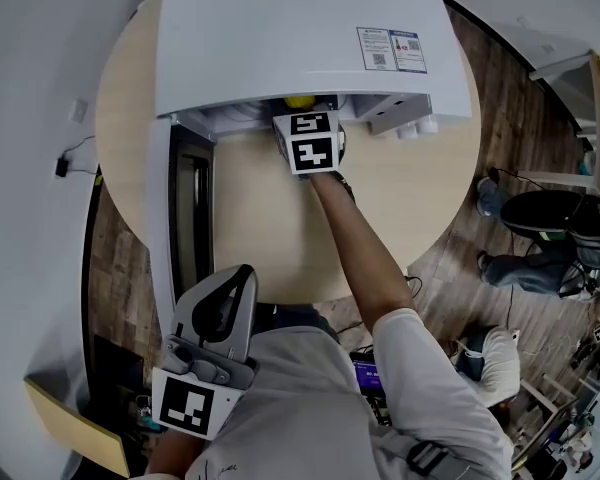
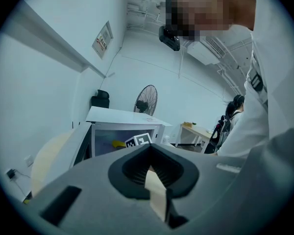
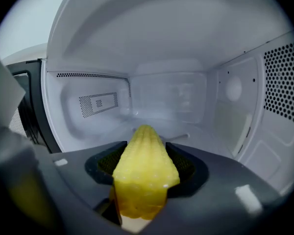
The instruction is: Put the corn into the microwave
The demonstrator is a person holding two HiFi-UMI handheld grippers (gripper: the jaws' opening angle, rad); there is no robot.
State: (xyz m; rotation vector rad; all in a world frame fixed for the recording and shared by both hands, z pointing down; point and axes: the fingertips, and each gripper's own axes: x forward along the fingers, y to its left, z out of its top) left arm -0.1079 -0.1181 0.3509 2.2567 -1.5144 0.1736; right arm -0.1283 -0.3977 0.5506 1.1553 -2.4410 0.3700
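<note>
The white microwave (image 1: 300, 38) stands on the round table (image 1: 270, 228) with its door (image 1: 185, 218) swung open to the left. My right gripper (image 3: 146, 153) is shut on the yellow corn (image 3: 144, 173), tip pointing forward into the empty white cavity (image 3: 166, 102). From above, only its marker cube (image 1: 315, 143) and a bit of corn (image 1: 300, 101) show at the opening. My left gripper (image 1: 242, 273) hangs shut and empty near my body, facing the microwave (image 2: 125, 131) from a distance.
The open door sticks out along the table's left side. A standing fan (image 2: 146, 99) and a desk (image 2: 198, 129) are behind the microwave. Seated people (image 1: 540, 238) are off to the right of the table on the wooden floor.
</note>
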